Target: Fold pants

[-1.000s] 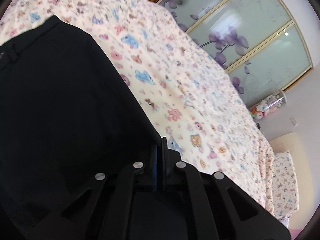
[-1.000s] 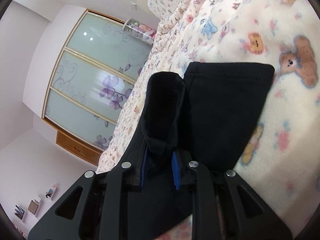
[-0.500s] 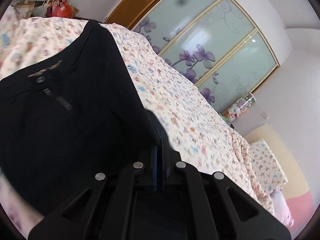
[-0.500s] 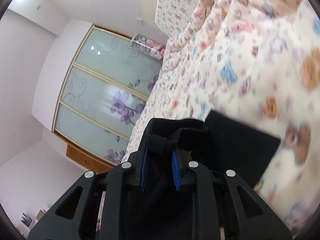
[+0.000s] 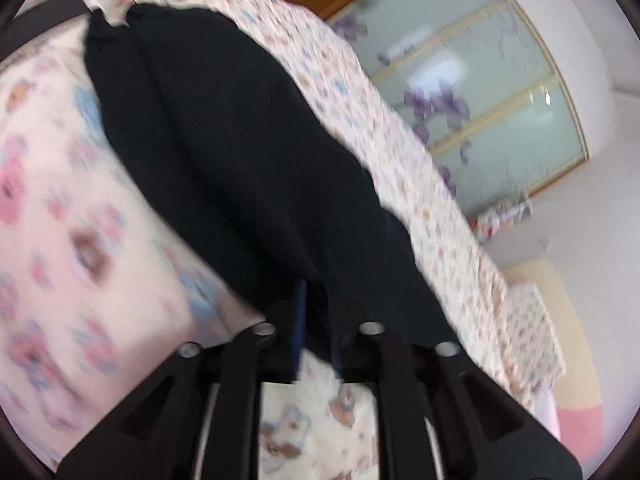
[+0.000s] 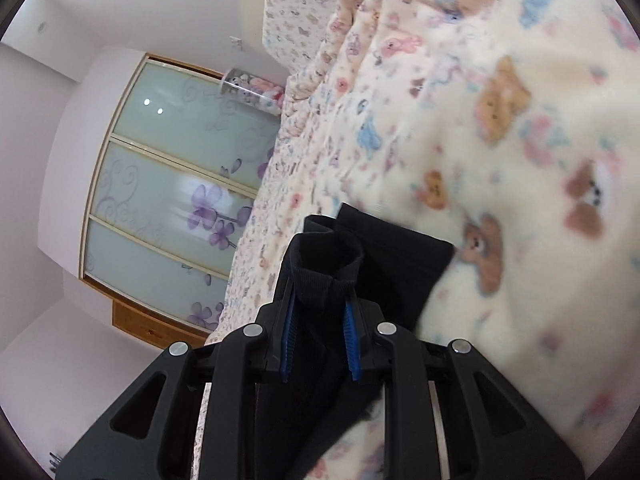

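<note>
Black pants (image 5: 240, 152) stretch away from my left gripper (image 5: 318, 320) over a cream blanket with bears and flowers. The left gripper is shut on a fold of the pants, and the cloth hides its fingertips. In the right wrist view my right gripper (image 6: 320, 316) is shut on the ribbed cuff end of a black pant leg (image 6: 320, 264), bunched between its blue pads (image 6: 349, 332). A second black leg end (image 6: 396, 264) lies flat on the blanket just beyond it.
The patterned blanket (image 6: 500, 152) covers the whole bed (image 5: 80, 240). A wardrobe with frosted glass doors and purple flowers (image 6: 172, 200) stands beyond the bed. A patterned pillow (image 6: 296, 0) lies at the head end, with soft toys (image 6: 256, 84) beside it.
The left gripper has swung with the pants; the waistband has left its view and the cloth now runs as a long narrow band. The right gripper has moved a little, still holding the cuff.
</note>
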A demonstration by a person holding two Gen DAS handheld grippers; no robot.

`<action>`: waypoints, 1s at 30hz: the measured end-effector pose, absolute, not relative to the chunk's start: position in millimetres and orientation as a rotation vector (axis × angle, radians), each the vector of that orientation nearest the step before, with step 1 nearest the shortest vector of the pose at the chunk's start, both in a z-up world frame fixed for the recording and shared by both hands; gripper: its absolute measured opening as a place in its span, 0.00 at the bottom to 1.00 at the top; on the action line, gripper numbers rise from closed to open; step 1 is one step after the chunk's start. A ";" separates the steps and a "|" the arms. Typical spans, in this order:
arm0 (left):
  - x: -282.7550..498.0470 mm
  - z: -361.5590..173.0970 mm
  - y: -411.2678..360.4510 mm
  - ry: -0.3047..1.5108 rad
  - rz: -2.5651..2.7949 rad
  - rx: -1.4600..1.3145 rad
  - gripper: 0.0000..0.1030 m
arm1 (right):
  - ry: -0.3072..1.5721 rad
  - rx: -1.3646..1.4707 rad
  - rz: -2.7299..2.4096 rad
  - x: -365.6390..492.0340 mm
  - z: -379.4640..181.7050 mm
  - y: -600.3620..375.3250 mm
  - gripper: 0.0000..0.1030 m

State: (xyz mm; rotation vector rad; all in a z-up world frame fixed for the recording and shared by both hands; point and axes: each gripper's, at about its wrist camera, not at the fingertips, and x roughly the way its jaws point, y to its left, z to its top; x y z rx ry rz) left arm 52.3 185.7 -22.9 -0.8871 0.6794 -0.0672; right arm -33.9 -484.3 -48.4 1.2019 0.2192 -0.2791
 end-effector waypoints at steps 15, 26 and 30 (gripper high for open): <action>84.1 -48.6 305.5 0.644 0.053 -1.244 0.50 | 0.230 1.188 -0.285 -33.0 -51.9 -482.9 0.21; 78.9 -28.8 314.6 0.592 0.144 -1.109 0.04 | 0.235 1.184 -0.266 -27.3 -48.0 -485.8 0.21; 65.1 -12.8 313.0 0.547 0.124 -1.077 0.04 | 0.214 1.160 -0.236 -21.5 -34.8 -488.3 0.21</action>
